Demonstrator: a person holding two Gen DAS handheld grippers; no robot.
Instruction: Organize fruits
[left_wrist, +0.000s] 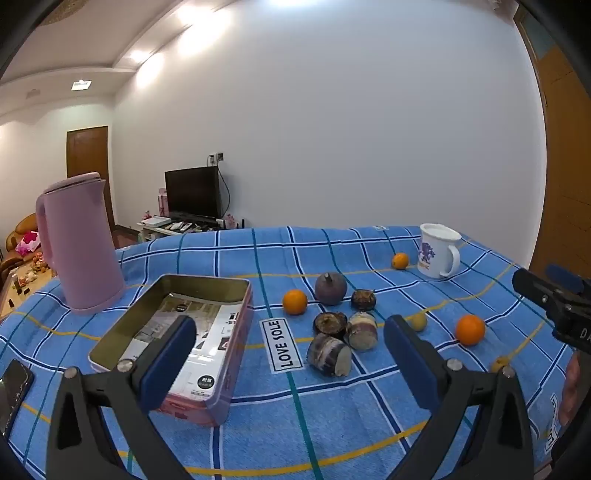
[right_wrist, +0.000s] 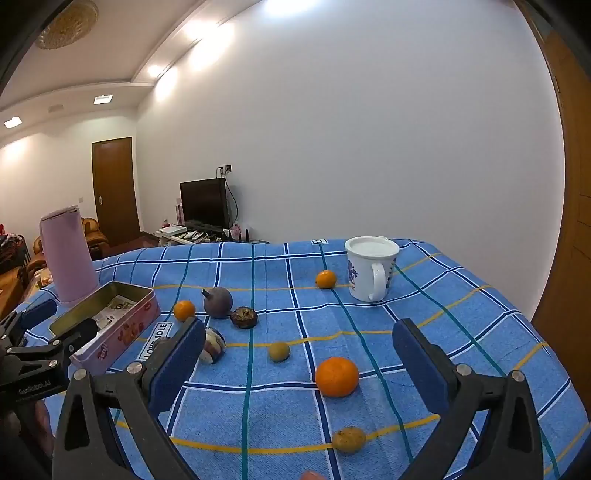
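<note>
Right gripper (right_wrist: 299, 362) jaws wide apart, nothing between pads, above blue checked tablecloth (right_wrist: 461, 332). Large orange (right_wrist: 337, 376) just ahead between fingers. Small yellowish fruit (right_wrist: 279, 351) beyond it, another (right_wrist: 348, 439) nearer camera. Far orange (right_wrist: 325, 279) near white mug (right_wrist: 369, 267). Open pink tin (right_wrist: 110, 328) at left, pink kettle (right_wrist: 68, 254) behind. Left gripper (right_wrist: 37, 332) at left edge.

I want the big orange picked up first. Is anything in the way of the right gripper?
Nothing visible blocks it. The right gripper is open above the cloth, and the big orange lies just ahead between its fingers, with only bare blue checked tablecloth around it.
</note>
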